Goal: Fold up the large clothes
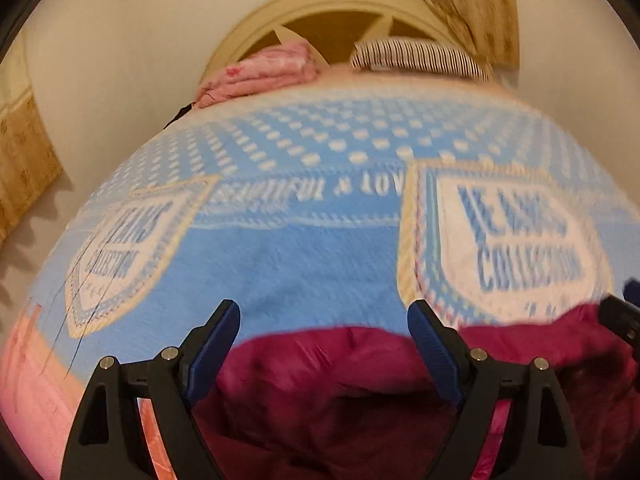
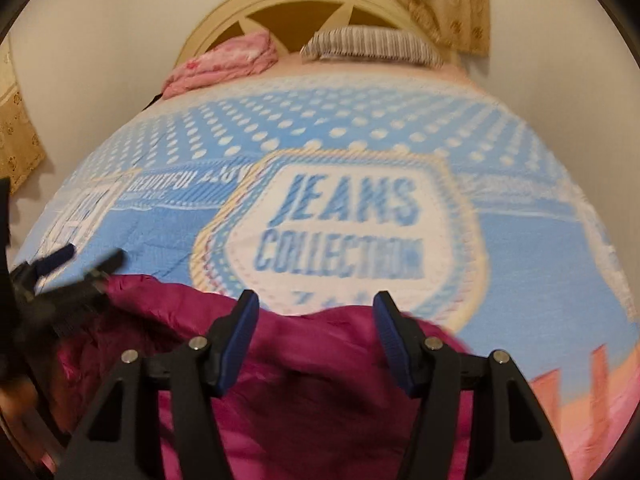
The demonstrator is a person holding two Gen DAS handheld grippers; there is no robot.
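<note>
A large magenta garment (image 1: pixel 340 384) lies bunched at the near edge of the bed, on a light blue blanket (image 1: pixel 312 264) printed "JEANS COLLECTION". It also shows in the right wrist view (image 2: pixel 320 380). My left gripper (image 1: pixel 324 316) is open, its blue pads wide apart just above the garment's far edge, holding nothing. My right gripper (image 2: pixel 316 308) is open over the garment's far edge, empty. The left gripper (image 2: pixel 76 260) shows at the left of the right wrist view, and the right gripper's tip (image 1: pixel 624 312) at the right edge of the left wrist view.
A folded pink cloth (image 1: pixel 264 72) and a striped pillow (image 1: pixel 416 58) lie at the head of the bed by a cream headboard (image 1: pixel 328 8). Patterned curtains (image 1: pixel 472 4) hang behind. Pink bedding (image 2: pixel 580 400) lies under the blanket's near edge.
</note>
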